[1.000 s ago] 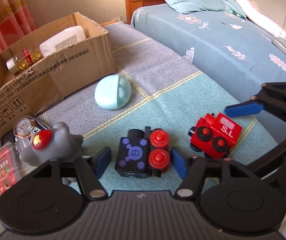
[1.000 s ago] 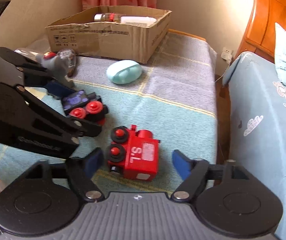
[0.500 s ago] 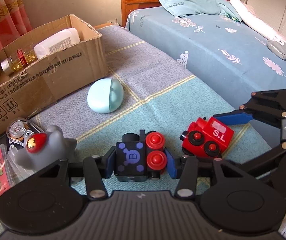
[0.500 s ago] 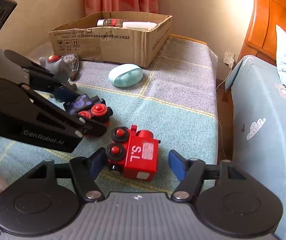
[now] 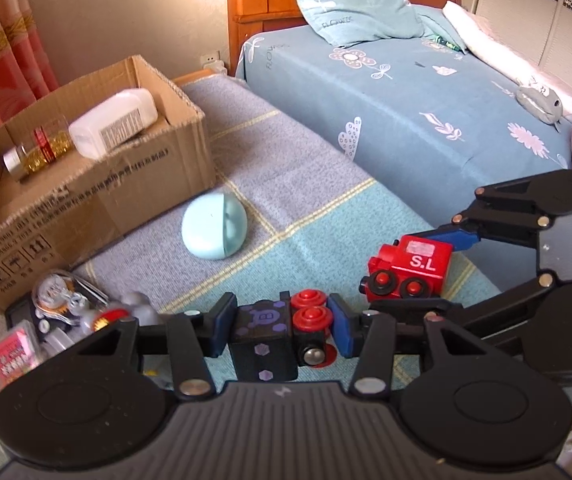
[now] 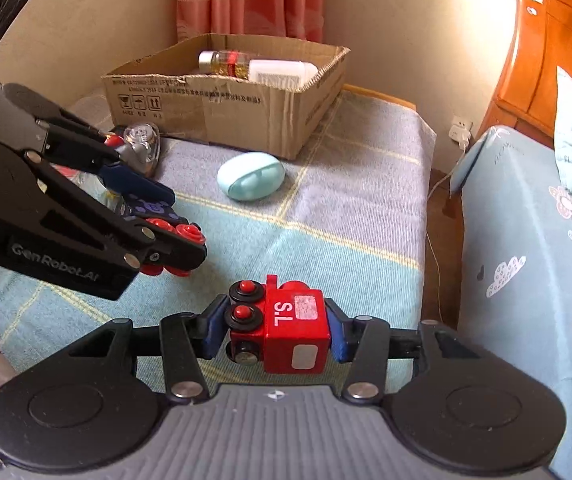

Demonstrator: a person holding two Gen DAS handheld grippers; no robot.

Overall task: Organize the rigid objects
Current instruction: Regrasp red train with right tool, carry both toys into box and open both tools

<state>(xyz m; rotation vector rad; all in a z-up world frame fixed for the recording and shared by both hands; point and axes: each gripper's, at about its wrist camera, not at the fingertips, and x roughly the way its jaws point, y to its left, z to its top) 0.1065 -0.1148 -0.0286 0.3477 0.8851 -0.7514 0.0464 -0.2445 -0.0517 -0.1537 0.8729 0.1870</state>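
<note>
Left wrist view: left gripper (image 5: 280, 326) is clamped on the black wooden toy engine with purple dots and red wheels (image 5: 274, 336), whose long axis runs across the jaws. The open brown cardboard box (image 5: 98, 184) lies ahead and to the left, past the pale blue egg-shaped case (image 5: 214, 226).

Right wrist view: right gripper (image 6: 274, 326) is clamped on the red wooden toy engine marked "S.L" (image 6: 286, 324), gripped across its length. Here the box (image 6: 246, 108) lies straight ahead, so I judge both hands must carry forward.
</note>
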